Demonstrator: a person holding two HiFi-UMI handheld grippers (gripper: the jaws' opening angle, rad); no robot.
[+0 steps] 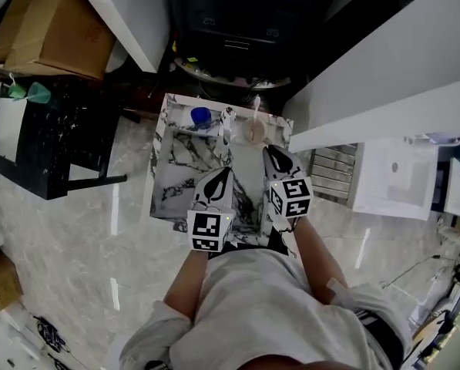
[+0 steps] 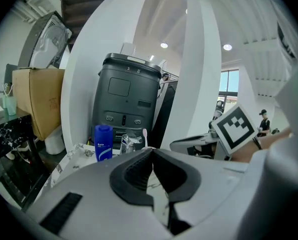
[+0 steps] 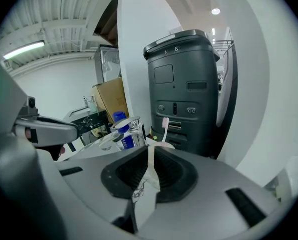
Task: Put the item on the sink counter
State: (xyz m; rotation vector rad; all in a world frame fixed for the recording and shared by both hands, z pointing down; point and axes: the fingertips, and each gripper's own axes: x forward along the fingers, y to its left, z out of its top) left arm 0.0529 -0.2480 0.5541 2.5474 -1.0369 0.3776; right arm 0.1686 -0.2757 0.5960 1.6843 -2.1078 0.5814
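A blue bottle stands upright on the sink worktop, a white slab with dark marble veining, at its far edge from the person. To the bottle's right is a clear or shiny piece whose kind I cannot make out, and right of that a pale cup with a pink toothbrush standing upright in it. Which of these is the task's item cannot be told; all sit on the worktop, well ahead of both sets of fingers and touched by neither.

The left gripper hangs over the near middle of the worktop. In its own view the dark fingers meet at their tips, with only the veined slab showing in the gap below them; the bottle and the toothbrush rise just beyond the tips of the left gripper.

The right gripper is beside it, a little farther forward, nearer the cup. Its fingers are drawn together to a thin slit that holds no object; the toothbrush and the cup stand straight ahead of the right gripper.

Behind the worktop stands a dark grey machine. To the left are a cardboard box and a black marbled table.
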